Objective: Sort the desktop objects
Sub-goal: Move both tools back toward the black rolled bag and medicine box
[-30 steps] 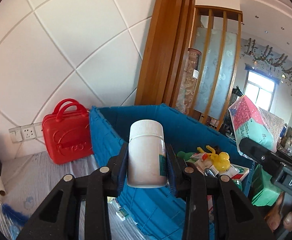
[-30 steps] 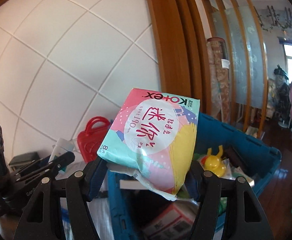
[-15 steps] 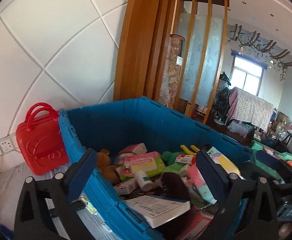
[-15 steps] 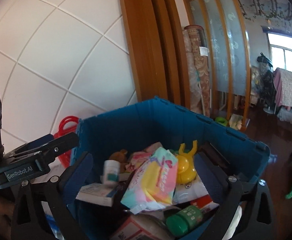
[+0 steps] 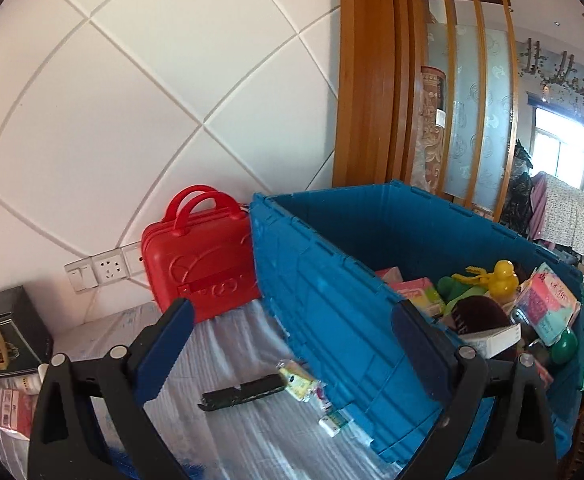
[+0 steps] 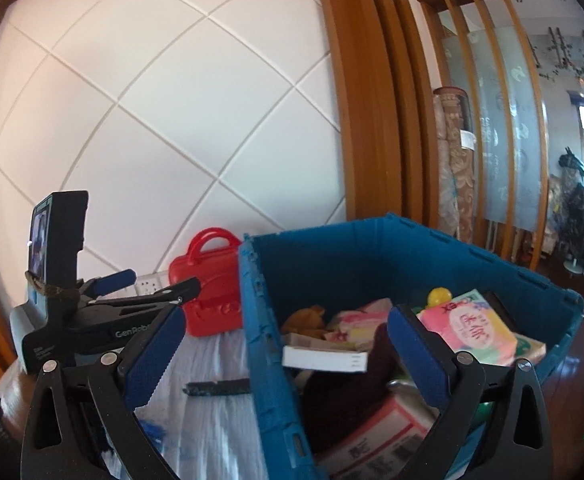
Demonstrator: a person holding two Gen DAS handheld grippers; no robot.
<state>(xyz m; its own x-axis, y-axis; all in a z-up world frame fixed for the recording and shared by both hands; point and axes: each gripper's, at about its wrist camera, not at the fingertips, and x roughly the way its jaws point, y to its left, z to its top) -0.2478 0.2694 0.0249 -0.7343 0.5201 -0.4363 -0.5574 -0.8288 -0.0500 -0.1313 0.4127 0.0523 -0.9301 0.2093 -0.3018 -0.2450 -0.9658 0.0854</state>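
Bottle and packet dropped, both fingers (image 5: 292, 336) spread empty, blue crate (image 5: 331, 300) blocks table, perhaps.

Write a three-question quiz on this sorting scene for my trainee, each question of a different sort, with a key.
1. True or false: the left gripper is holding a white bottle.
2. Multiple choice: where is the pink packet? A. on the table B. inside the blue crate C. between the right gripper's pads.
3. Fill in: the red case stands against the wall, touching the crate's ____ side as the left wrist view shows it.

Key
1. False: both grippers are open with nothing between the pads.
2. B.
3. Left.
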